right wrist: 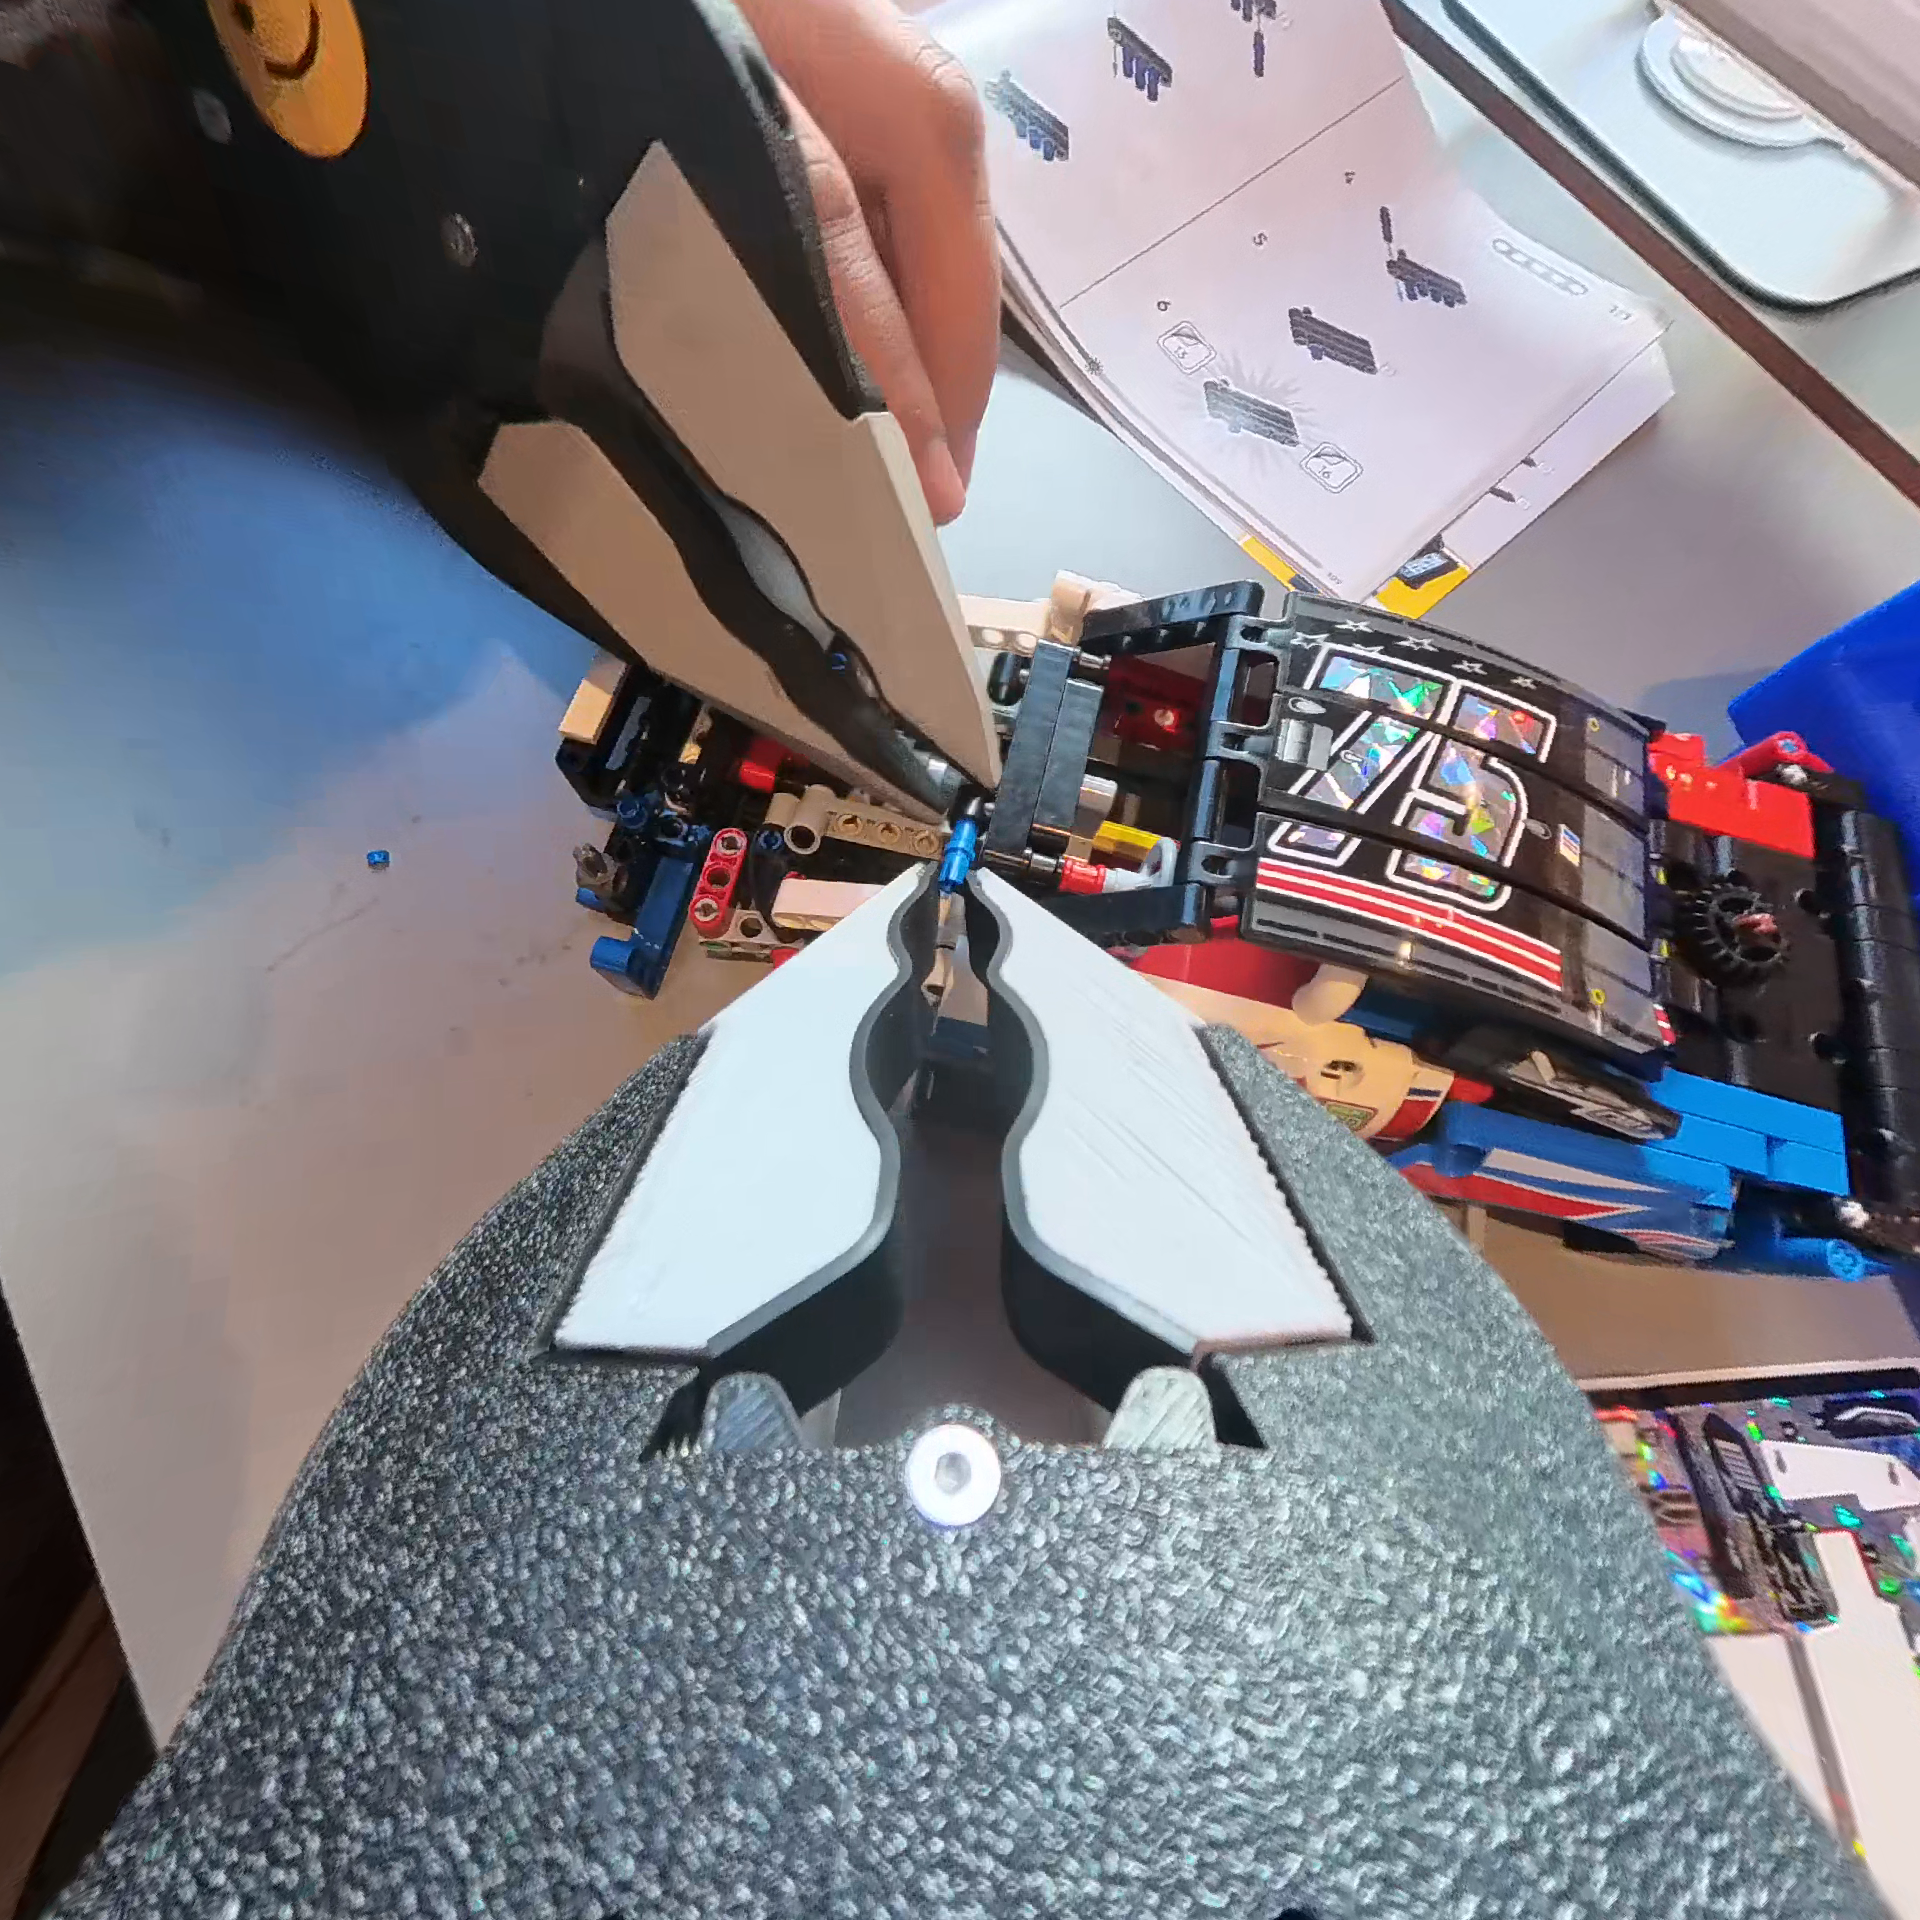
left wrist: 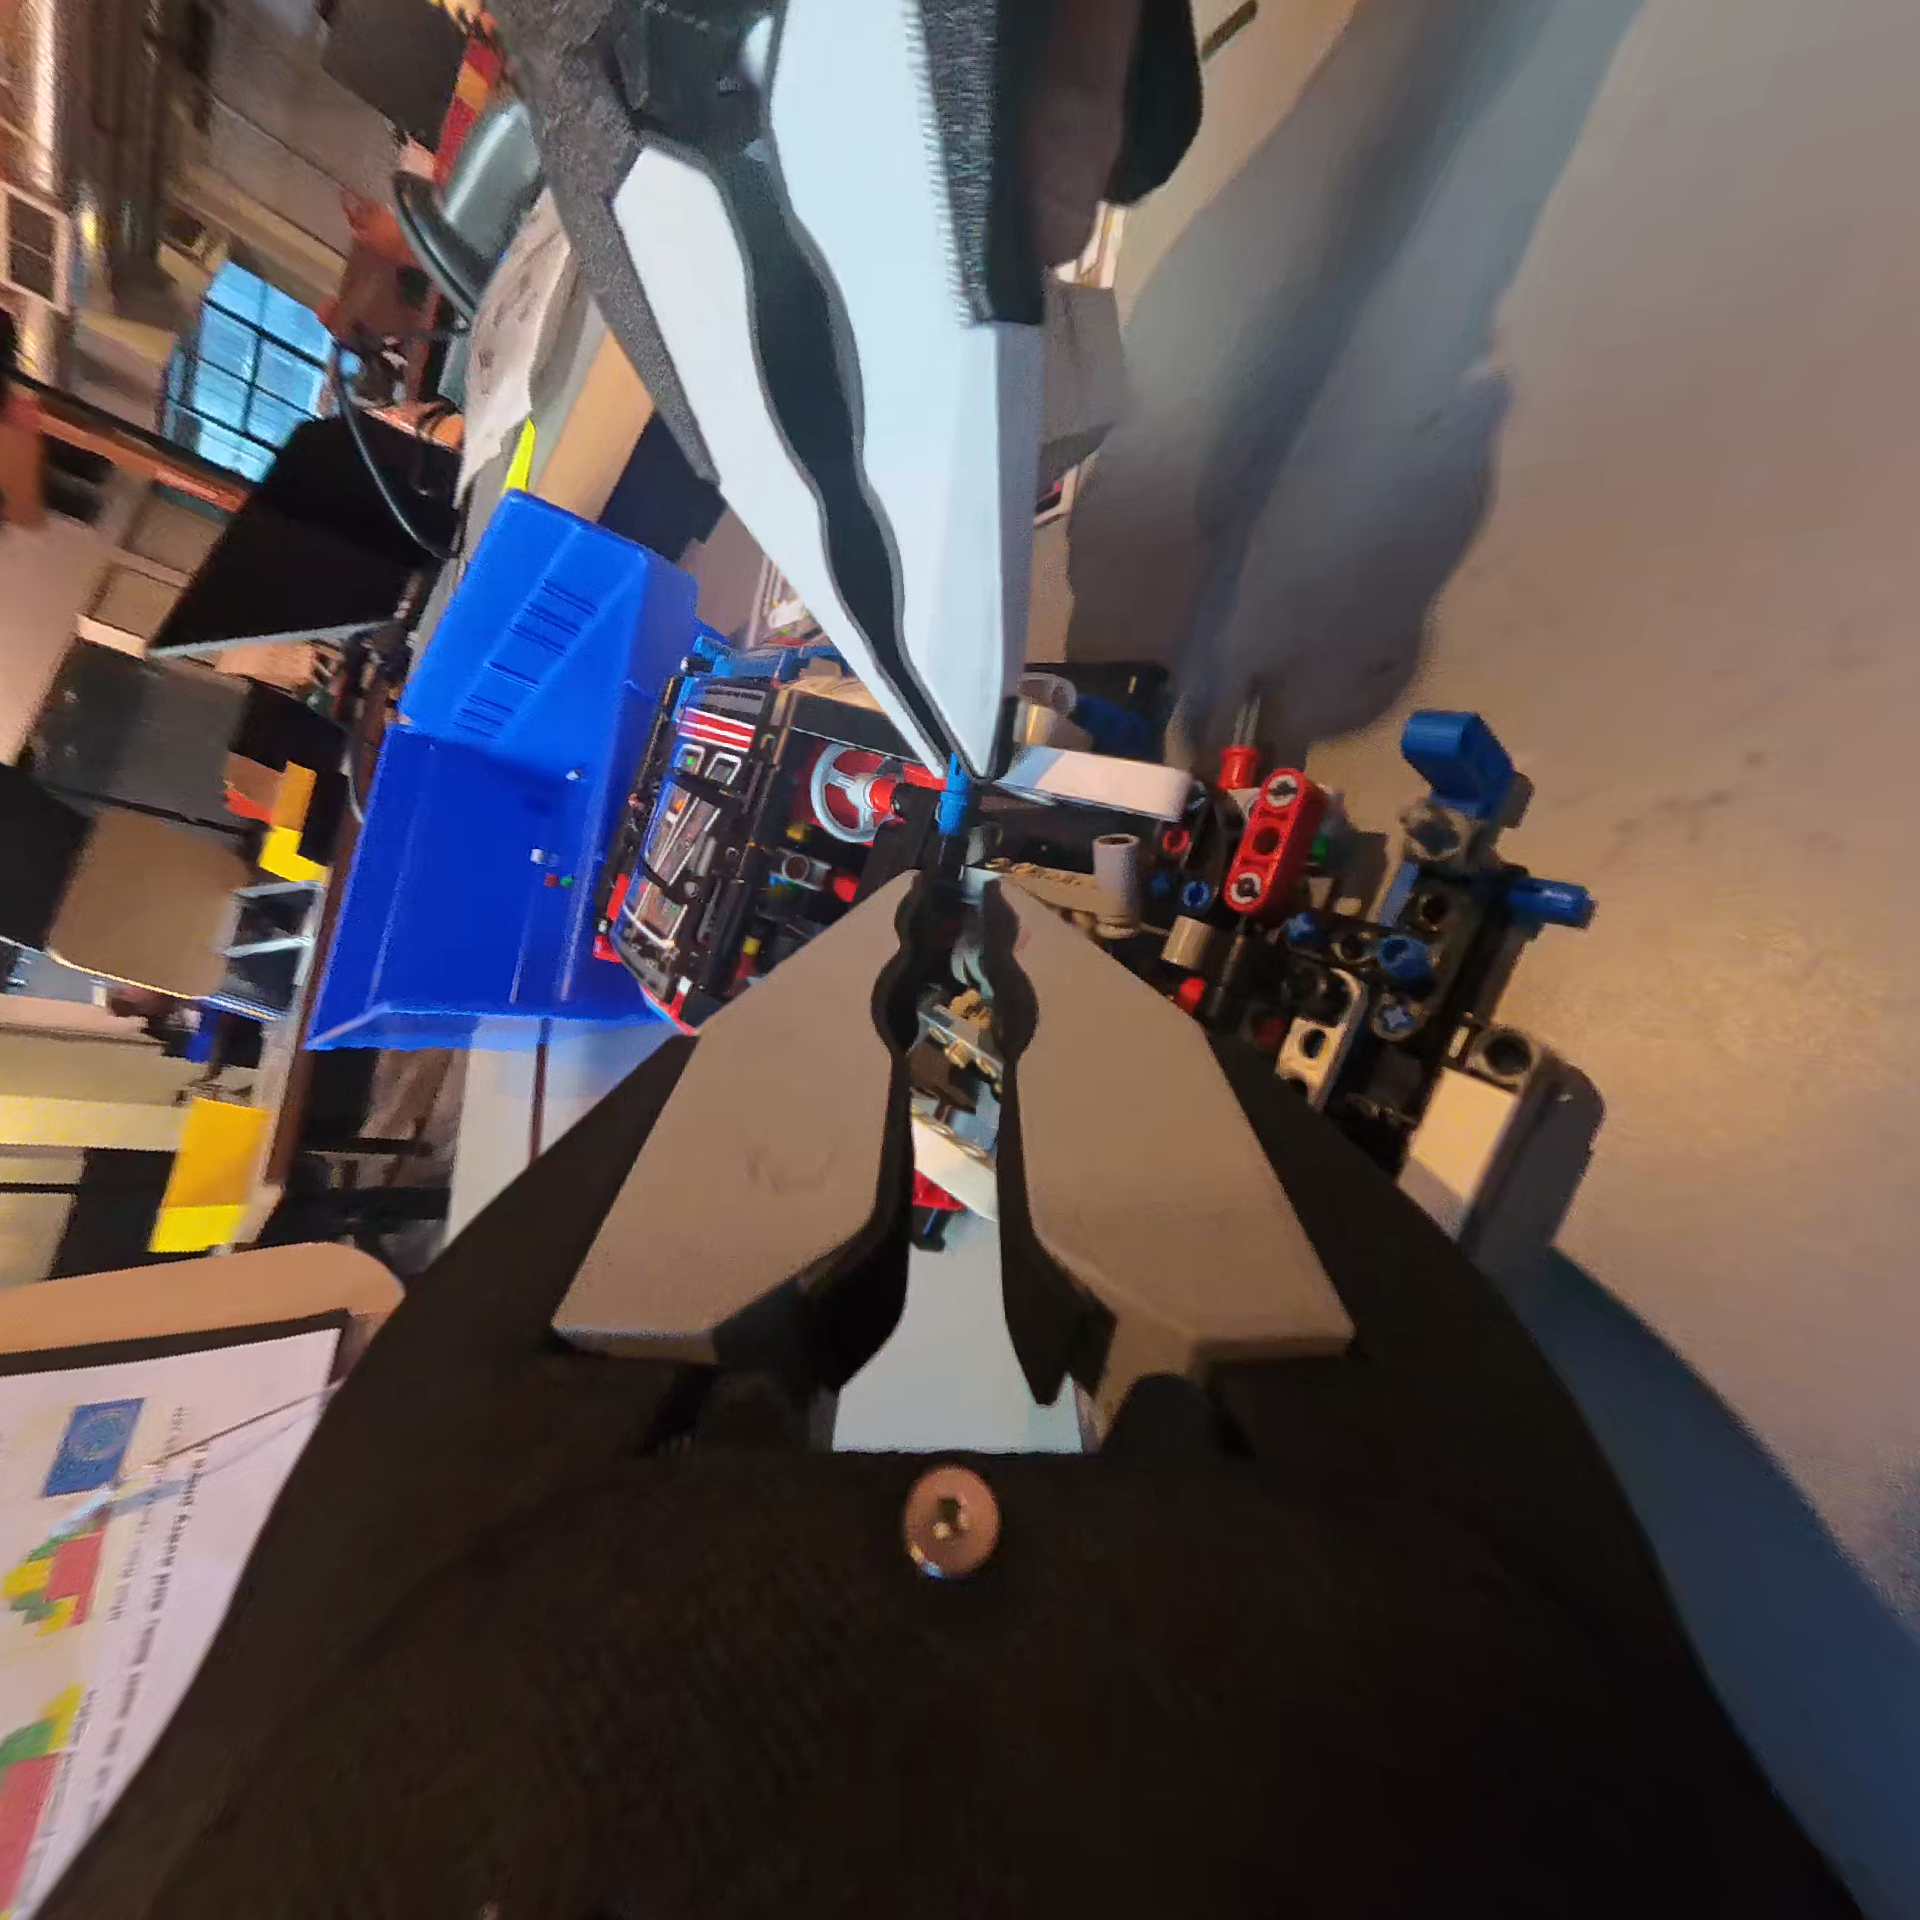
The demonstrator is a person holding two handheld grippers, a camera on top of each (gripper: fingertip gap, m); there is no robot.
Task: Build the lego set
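Note:
The lego car (right wrist: 1403,810), black with shiny stickers and red and blue parts, lies on the table; it also shows in the left wrist view (left wrist: 717,831). My right gripper (right wrist: 951,878) is shut on a small blue pin (right wrist: 958,854) and holds it against the car's open chassis. In the left wrist view it (left wrist: 971,771) comes down from above with the pin (left wrist: 954,805) at its tips. My left gripper (left wrist: 951,888) is closed on a dark part of the chassis just beside the pin. In the right wrist view it (right wrist: 979,795) reaches in from the upper left.
A blue bin (left wrist: 499,810) stands behind the car. The open instruction booklet (right wrist: 1299,260) lies beyond the car. A sticker sheet (right wrist: 1766,1507) lies at the near right. A tiny blue piece (right wrist: 376,857) lies on the table at the left. A hand (right wrist: 894,208) holds the left gripper. Left and right tips are no more than a few centimetres apart.

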